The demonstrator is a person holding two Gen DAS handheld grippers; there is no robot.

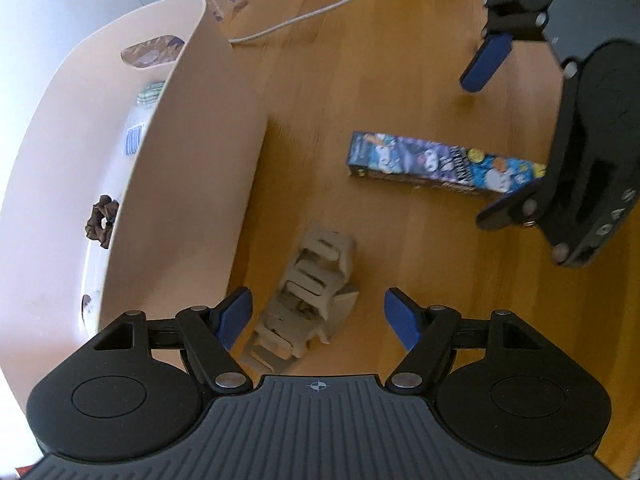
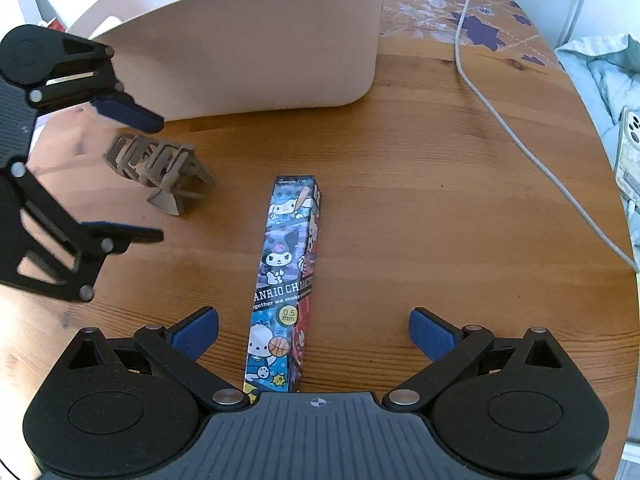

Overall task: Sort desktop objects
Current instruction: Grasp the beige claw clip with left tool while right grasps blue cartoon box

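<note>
A beige hair claw clip [image 1: 308, 308] lies on the wooden table [image 1: 360, 80], close beside the pale bin [image 1: 192, 140]. My left gripper [image 1: 318, 316] points down over the clip, open, its blue pads clear of it on both sides. A long cartoon-printed pen box [image 2: 288, 272] lies flat to the right of the clip [image 2: 160, 168]. My right gripper [image 2: 314, 324] hovers over the box's near end, open, with a gap on each side. In the right wrist view the left gripper [image 2: 158, 180] stands at the left, straddling the clip. In the left wrist view the right gripper [image 1: 478, 152] hangs over the box [image 1: 432, 160].
The bin holds a brown scrunchie [image 1: 102, 220] and some striped items [image 1: 136, 140]. A white cable [image 2: 520, 148] runs across the table's right side. A flower-patterned cloth [image 2: 472, 24] lies at the back. A phone [image 2: 630, 152] sits beyond the rounded right edge.
</note>
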